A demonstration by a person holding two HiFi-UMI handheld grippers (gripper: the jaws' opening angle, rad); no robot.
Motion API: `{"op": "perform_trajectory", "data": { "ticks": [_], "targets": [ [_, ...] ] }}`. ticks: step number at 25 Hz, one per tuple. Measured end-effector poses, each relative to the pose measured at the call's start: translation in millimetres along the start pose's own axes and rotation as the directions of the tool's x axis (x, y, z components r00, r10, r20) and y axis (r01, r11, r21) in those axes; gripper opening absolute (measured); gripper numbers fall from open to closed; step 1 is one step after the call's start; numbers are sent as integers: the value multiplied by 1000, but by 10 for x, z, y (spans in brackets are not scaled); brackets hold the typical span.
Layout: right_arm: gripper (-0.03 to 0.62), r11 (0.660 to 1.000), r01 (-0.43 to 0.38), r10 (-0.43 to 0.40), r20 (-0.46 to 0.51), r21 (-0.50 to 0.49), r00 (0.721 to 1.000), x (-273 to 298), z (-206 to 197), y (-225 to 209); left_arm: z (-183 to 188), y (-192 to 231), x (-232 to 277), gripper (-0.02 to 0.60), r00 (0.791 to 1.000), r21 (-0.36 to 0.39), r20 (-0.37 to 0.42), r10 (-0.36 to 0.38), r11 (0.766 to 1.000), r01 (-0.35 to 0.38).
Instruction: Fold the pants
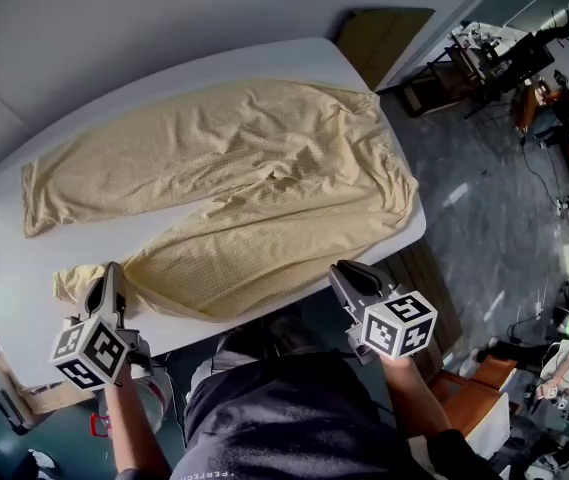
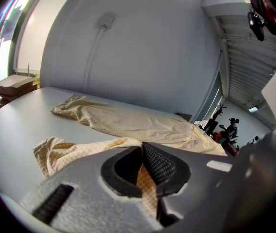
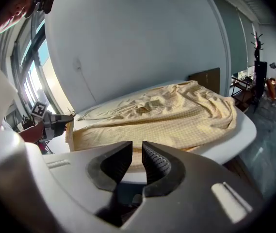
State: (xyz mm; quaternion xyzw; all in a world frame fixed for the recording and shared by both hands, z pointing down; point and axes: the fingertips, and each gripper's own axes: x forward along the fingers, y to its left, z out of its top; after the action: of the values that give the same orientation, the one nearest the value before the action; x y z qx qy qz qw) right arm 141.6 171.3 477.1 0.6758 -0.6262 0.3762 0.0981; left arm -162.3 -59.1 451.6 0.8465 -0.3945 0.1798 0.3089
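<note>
Pale yellow checked pants (image 1: 254, 178) lie spread across a white table (image 1: 4, 258), waist at the right and legs running left. The near leg's hem is bunched at the front left corner. My left gripper (image 1: 112, 273) is shut on that leg's fabric; in the left gripper view a strip of the pants (image 2: 128, 123) is pinched in my left gripper (image 2: 141, 147). My right gripper (image 1: 336, 268) hovers off the table's front edge, just before the pants (image 3: 167, 113). In the right gripper view my right gripper (image 3: 137, 147) has its jaws slightly apart with nothing between them.
A brown cardboard panel (image 1: 384, 38) leans behind the table's far right corner. Stands and equipment (image 1: 494, 58) crowd the floor to the right. An orange box (image 1: 474, 398) sits by my right arm. Cardboard boxes (image 2: 14, 84) stand left of the table.
</note>
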Motion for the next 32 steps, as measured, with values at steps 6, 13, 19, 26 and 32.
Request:
{"op": "perform_trajectory", "data": {
  "ticks": [6,13,19,26,32],
  "targets": [
    [86,987,135,-133,-28,91,991,-132,-96,-517,104,-369,414,3,998,64,-40,-46,997,48],
    [147,961,153,-140,-72,229,987,-21,-165,-753,155,-457,640,3,998,82,-60,-8,997,13],
    [166,919,168,-155,-64,358,986,32,-125,-742,220,-418,678,3,998,93,-66,-1,996,7],
    [138,911,259,-240,-97,320,966,74,-141,-788,191,-410,709,3,998,102,-70,-9,995,16],
    [0,914,292,-278,-90,283,956,140,-141,-786,246,-297,593,3,1000,91,-27,-2,996,4]
  ]
}}
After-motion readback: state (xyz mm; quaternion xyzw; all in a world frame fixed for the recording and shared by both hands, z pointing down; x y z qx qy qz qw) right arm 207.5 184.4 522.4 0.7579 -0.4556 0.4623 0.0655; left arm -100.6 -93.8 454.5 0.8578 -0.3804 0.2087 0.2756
